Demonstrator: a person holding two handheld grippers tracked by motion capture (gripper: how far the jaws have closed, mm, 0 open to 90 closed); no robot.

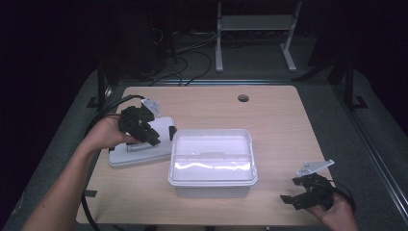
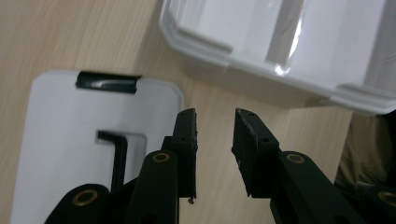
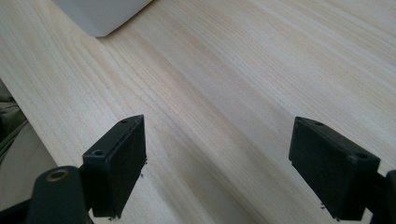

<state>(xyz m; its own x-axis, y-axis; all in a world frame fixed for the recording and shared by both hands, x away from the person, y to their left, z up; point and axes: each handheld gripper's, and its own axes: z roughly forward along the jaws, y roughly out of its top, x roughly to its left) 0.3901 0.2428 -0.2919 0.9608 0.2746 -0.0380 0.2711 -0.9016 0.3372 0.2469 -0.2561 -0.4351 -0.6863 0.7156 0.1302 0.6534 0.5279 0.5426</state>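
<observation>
A white plastic box (image 1: 211, 161) stands at the middle of the wooden table (image 1: 279, 130); its rim and wall show as box (image 2: 280, 51) in the left gripper view. A flat white lid (image 1: 137, 151) with a black latch (image 1: 172, 132) lies to the box's left. On the lid (image 2: 60, 140) rests a black L-shaped piece (image 2: 116, 154) that looks like a hex key. My left gripper (image 1: 155, 137) hovers over the lid's right part, jaws apart with nothing between them (image 2: 215, 116). My right gripper (image 1: 293, 197) rests near the table's front right corner, open wide over bare wood (image 3: 217, 158).
A round cable hole (image 1: 243, 98) sits near the table's far edge. Beyond the table stands a white frame (image 1: 255, 21), with cables (image 1: 192, 53) on the dark floor. A corner of the box (image 3: 102, 14) lies far ahead of the right jaws.
</observation>
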